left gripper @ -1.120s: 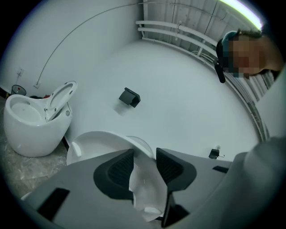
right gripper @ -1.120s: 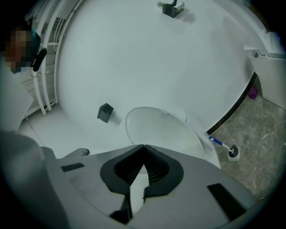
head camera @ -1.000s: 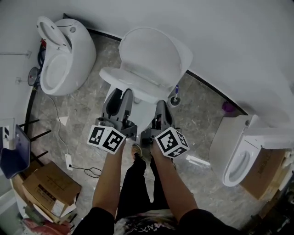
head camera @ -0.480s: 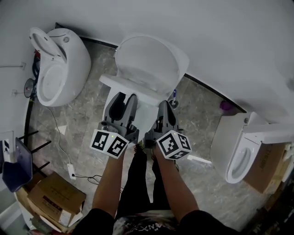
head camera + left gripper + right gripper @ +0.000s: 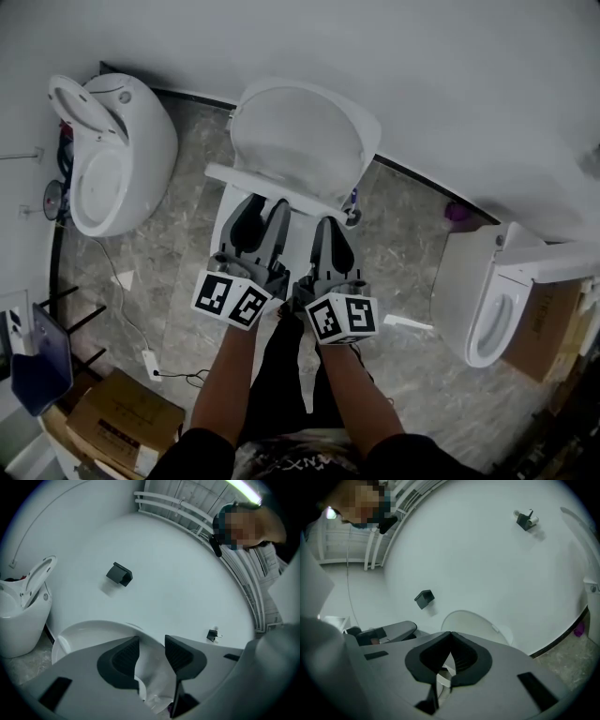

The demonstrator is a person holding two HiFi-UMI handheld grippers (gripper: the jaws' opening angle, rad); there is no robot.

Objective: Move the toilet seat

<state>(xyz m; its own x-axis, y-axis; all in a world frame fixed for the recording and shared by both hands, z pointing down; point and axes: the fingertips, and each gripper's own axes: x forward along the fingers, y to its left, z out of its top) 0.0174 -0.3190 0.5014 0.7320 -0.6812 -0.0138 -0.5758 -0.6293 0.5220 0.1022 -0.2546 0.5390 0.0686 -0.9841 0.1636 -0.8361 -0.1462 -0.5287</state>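
Note:
The white toilet's seat and lid point(image 5: 300, 141) stand raised against the wall, above the toilet's rear ledge point(image 5: 267, 186). Both grippers hover side by side over the bowl, just in front of that ledge. My left gripper point(image 5: 262, 214) has its jaws apart with nothing pressed between the pads; in the left gripper view point(image 5: 152, 644) only the white toilet shows through the gap, with the raised lid point(image 5: 84, 632) beyond. My right gripper point(image 5: 328, 230) is shut and holds nothing; its tips meet point(image 5: 451, 637) below the lid point(image 5: 473, 623).
A second toilet point(image 5: 112, 155) with its seat up stands at the left, a third point(image 5: 492, 300) at the right. A toilet brush point(image 5: 352, 211) sits beside the middle toilet. Cardboard box point(image 5: 122, 427) and a power strip point(image 5: 150, 361) lie on the floor at left.
Both grippers have drawn back a little from the raised seat, toward me. The seat and lid stay up against the wall. The jaws look the same.

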